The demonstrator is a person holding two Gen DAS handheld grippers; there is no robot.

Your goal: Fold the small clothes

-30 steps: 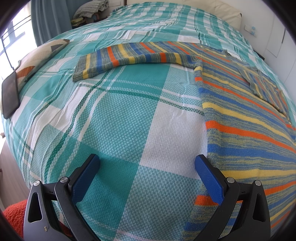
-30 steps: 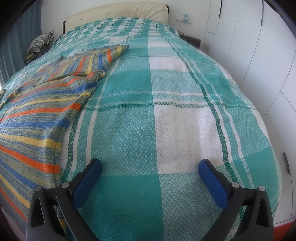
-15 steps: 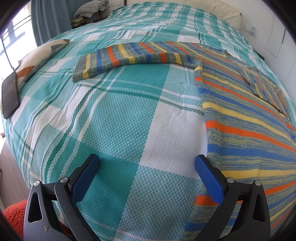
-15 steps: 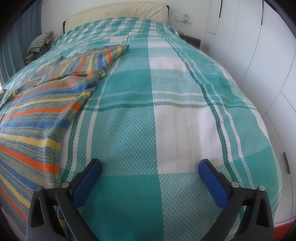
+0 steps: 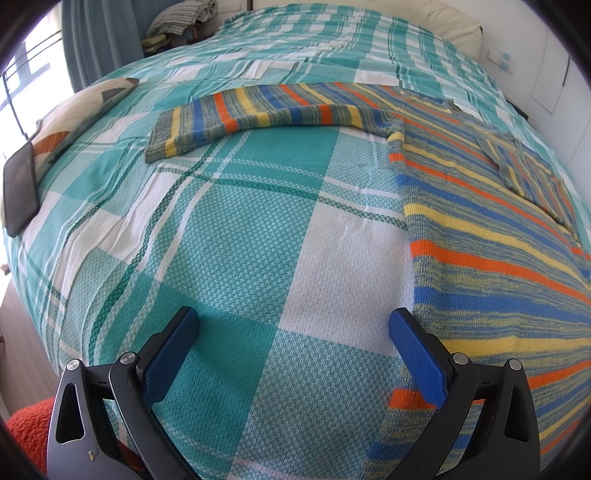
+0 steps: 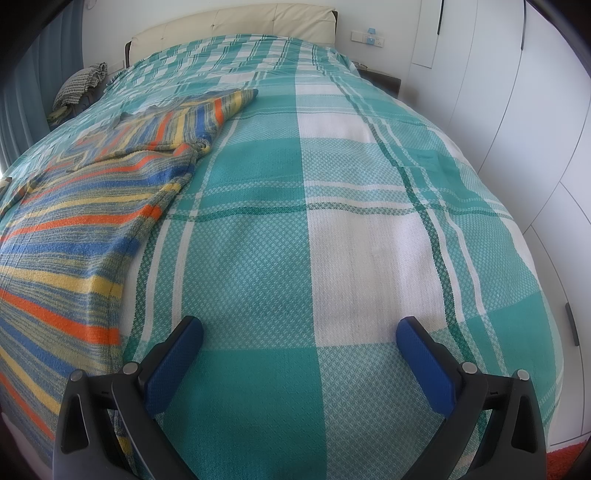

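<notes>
A striped sweater (image 5: 491,236) in blue, yellow and orange lies flat on the teal checked bedspread (image 5: 240,229). One sleeve (image 5: 258,114) stretches out to the left in the left wrist view. In the right wrist view the sweater (image 6: 74,221) lies at the left, its other sleeve (image 6: 207,114) folded in across the body. My left gripper (image 5: 293,321) is open and empty, just left of the sweater's side edge. My right gripper (image 6: 299,328) is open and empty over bare bedspread, right of the sweater.
A black phone (image 5: 18,192) and a patterned cushion (image 5: 74,114) lie at the bed's left edge. A folded blanket (image 5: 181,14) sits beyond the bed's far left. White wardrobe doors (image 6: 517,92) stand along the right side. An orange rug (image 5: 22,432) shows below.
</notes>
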